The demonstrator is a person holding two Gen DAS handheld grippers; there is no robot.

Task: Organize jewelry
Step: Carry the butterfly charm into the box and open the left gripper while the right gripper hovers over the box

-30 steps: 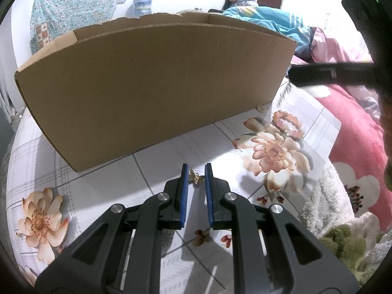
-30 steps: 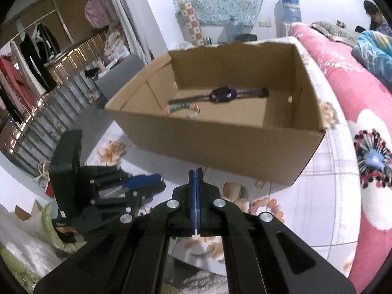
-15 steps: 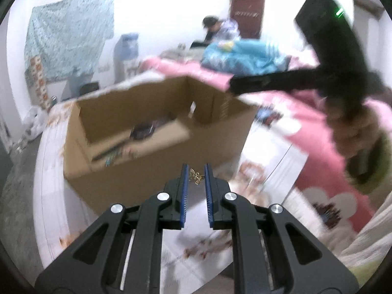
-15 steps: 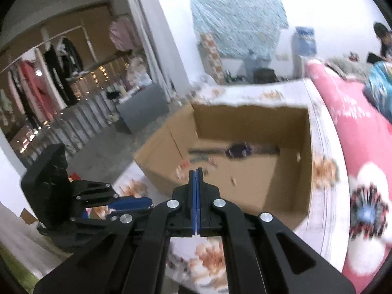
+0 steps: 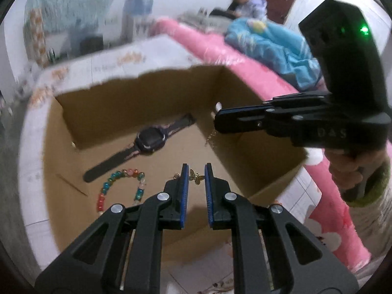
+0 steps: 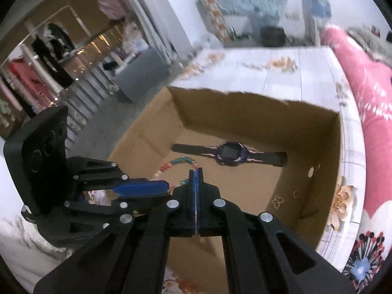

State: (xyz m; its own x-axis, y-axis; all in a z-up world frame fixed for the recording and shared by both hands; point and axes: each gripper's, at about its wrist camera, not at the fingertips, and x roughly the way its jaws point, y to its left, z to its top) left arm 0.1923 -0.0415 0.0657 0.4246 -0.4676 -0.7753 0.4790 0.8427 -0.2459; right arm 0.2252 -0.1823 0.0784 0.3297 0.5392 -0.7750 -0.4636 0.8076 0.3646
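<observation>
My left claw (image 5: 196, 175) pinches a butterfly charm (image 5: 196, 176) over the box (image 5: 269, 161); right claw (image 6: 196, 178) closed, apparently on a chain (image 5: 210, 137). Slight grip; charm may slip.

Over the open cardboard box (image 6: 318, 161), the right gripper (image 6: 196, 178) hangs with blue pads pressed together, the left gripper (image 6: 147, 187) beside it at the box's left wall, a purple watch (image 6: 229, 153) and bead bracelet (image 6: 178, 162) lying inside.

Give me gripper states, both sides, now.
Left gripper: shut on butterfly charm, over the cardboard box.
Right gripper: shut, nothing visible in it.
</observation>
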